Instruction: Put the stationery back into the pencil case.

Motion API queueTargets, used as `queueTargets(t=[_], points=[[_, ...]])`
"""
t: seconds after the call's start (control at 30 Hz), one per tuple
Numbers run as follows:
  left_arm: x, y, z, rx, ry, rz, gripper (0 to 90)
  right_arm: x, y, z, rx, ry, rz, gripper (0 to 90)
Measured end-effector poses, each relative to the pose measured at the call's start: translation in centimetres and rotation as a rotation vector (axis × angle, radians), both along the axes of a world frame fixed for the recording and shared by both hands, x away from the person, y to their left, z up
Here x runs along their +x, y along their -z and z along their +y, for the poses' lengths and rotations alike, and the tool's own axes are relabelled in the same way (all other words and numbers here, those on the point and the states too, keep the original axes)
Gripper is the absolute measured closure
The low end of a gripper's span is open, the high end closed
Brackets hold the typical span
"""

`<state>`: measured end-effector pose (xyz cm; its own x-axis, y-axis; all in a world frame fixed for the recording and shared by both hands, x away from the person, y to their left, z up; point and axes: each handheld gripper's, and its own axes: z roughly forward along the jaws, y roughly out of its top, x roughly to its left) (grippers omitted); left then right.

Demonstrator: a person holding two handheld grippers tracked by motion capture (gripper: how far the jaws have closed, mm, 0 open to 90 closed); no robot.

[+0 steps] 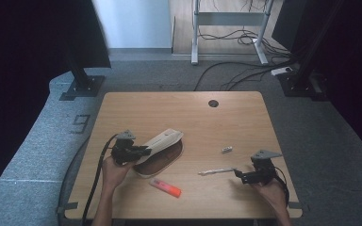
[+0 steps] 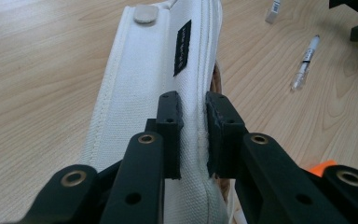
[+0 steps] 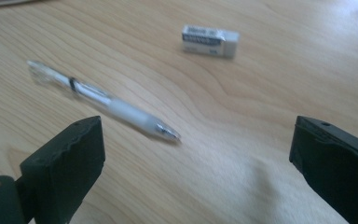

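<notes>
Left gripper (image 2: 193, 135) fingers pinch the white pouch's flap (image 2: 140, 84); right gripper (image 3: 196, 163) fingers are spread near the pen (image 3: 102, 100).

Pencil case at the table's nine o'clock, pen at four
Pencil case (image 1: 162, 140) on table (image 1: 235, 117); eraser (image 1: 226, 149) at pen's (image 1: 215, 171) one o'clock; marker (image 1: 165, 187) at six
</notes>
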<state>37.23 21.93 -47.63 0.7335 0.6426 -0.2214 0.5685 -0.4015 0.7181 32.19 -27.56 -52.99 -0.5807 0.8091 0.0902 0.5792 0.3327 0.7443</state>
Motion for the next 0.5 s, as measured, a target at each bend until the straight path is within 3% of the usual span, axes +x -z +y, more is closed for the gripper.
queueTargets(t=[0.33, 0.5], points=[[0.0, 0.0, -0.1, 0.006, 0.004, -0.003, 76.3, 1.3, -0.5, 1.4, -0.016, -0.011, -0.003, 12.8], [-0.1, 0.0, -0.1, 0.008, 0.005, -0.005, 76.2, 2.6, -0.4, 2.4, -0.033, 0.010, 0.004, 14.6]])
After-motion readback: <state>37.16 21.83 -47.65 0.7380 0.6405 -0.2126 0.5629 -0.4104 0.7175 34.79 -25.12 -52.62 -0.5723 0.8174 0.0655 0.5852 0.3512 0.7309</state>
